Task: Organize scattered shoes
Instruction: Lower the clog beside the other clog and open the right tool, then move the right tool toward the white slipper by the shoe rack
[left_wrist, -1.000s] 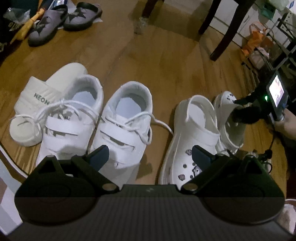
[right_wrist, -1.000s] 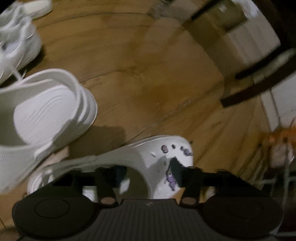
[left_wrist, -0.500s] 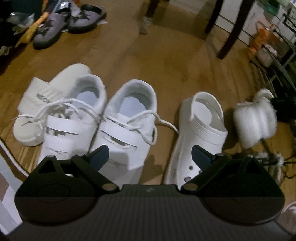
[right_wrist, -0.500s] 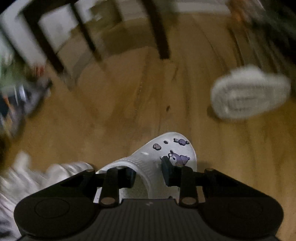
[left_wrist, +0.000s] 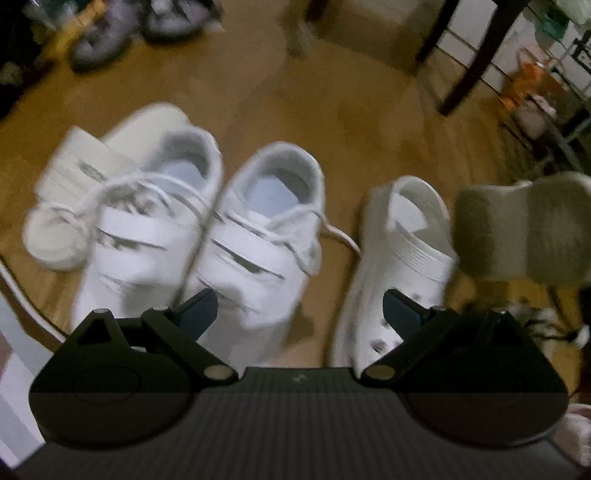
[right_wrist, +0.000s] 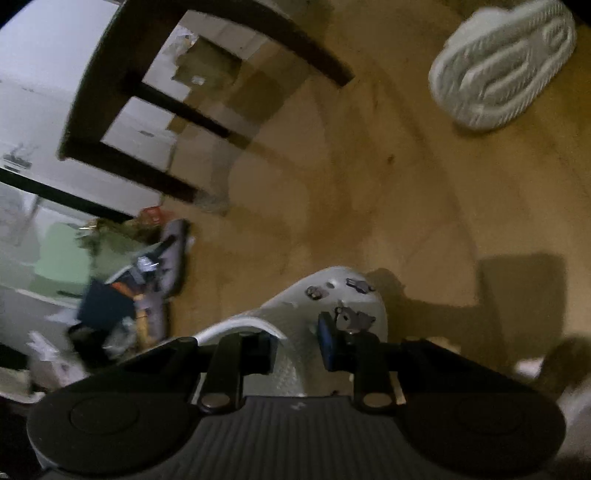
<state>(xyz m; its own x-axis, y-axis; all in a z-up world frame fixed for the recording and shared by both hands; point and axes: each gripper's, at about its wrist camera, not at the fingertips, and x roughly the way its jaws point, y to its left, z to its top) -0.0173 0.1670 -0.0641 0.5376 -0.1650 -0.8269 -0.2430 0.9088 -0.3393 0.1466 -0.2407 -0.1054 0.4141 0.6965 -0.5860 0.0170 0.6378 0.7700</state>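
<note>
My left gripper (left_wrist: 299, 306) hangs open over the wooden floor, empty, with a pair of white strap sneakers (left_wrist: 207, 236) and a white clog (left_wrist: 402, 254) lined up below it. A cream slide (left_wrist: 81, 177) lies left of the sneakers. My right gripper (right_wrist: 295, 349) is closing its jaws on the side wall of the matching white clog (right_wrist: 332, 306) with charms and holds it off the floor. That lifted clog (left_wrist: 524, 229) shows blurred at the right of the left wrist view. Another cream slide (right_wrist: 506, 62) lies sole-up farther off.
Dark chair legs (right_wrist: 184, 110) stand over the floor beyond the held clog, also seen as a leg (left_wrist: 465, 55) at the back right. Grey sandals (left_wrist: 110, 40) lie at the far left. Bags and clutter (right_wrist: 129, 295) crowd one side.
The right gripper has rolled and carried the charm clog up and away from its mate. The left gripper has stayed over the sneakers.
</note>
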